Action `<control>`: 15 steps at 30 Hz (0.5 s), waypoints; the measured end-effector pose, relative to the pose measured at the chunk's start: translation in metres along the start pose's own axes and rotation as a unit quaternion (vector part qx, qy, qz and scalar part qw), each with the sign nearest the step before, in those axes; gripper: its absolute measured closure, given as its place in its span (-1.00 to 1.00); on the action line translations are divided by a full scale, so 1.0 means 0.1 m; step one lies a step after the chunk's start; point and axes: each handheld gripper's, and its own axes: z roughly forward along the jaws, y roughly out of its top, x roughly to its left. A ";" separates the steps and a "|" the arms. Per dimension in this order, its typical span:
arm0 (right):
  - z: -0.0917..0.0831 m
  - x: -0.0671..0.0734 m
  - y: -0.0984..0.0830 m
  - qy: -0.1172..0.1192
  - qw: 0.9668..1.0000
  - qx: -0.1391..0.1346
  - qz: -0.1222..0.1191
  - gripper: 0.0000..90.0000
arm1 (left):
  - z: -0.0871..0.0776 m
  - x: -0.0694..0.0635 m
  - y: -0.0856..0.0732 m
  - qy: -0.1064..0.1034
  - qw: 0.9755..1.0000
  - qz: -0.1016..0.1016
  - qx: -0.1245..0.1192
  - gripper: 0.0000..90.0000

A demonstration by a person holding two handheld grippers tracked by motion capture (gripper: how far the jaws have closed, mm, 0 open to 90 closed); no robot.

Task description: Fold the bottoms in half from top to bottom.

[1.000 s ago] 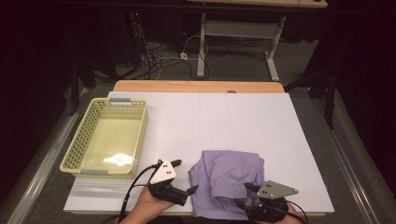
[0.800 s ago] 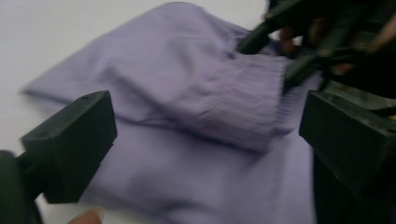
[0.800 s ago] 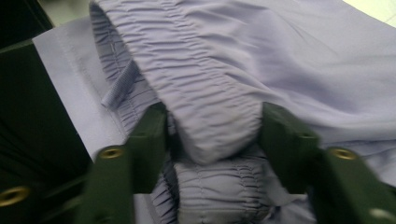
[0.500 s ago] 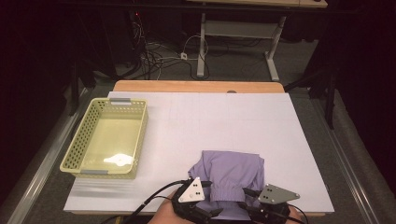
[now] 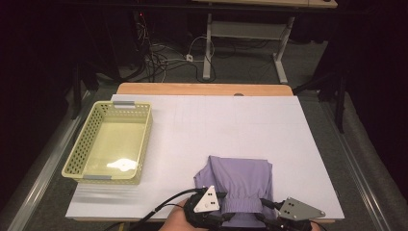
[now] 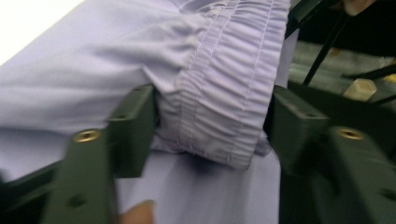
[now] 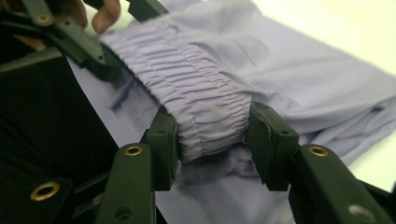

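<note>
A folded pair of lilac shorts point(image 5: 243, 185) lies at the desk's point(image 5: 231, 125) near edge, right of centre, its elastic waistband point(image 7: 187, 88) toward the person. The left gripper point(image 6: 210, 135) has its fingers apart, straddling one end of the waistband. The right gripper point(image 7: 212, 140) has its fingers pressed against both sides of the other end, clamped on it. A yellow plastic basket point(image 5: 82, 166) sits at the desk's left edge, well apart from the shorts.
</note>
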 end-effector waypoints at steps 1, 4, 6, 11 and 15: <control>0.02 0.00 -0.02 0.002 1.000 0.004 0.004 0.28 | 0.01 0.00 0.00 0.001 1.000 0.001 0.005 0.02; 0.05 -0.01 -0.05 0.008 1.000 0.010 0.011 0.27 | 0.01 -0.01 -0.02 0.010 1.000 0.002 0.012 0.20; 0.05 -0.01 -0.06 0.010 1.000 0.009 0.014 0.27 | 0.01 -0.02 -0.02 0.016 1.000 0.005 0.014 0.26; -0.01 0.06 -0.04 0.009 1.000 0.004 0.010 0.27 | -0.12 -0.08 0.00 0.016 1.000 -0.006 0.009 0.43; 0.01 0.12 -0.02 0.016 1.000 0.013 0.002 0.24 | -0.15 -0.13 -0.02 0.023 0.999 -0.004 0.026 0.42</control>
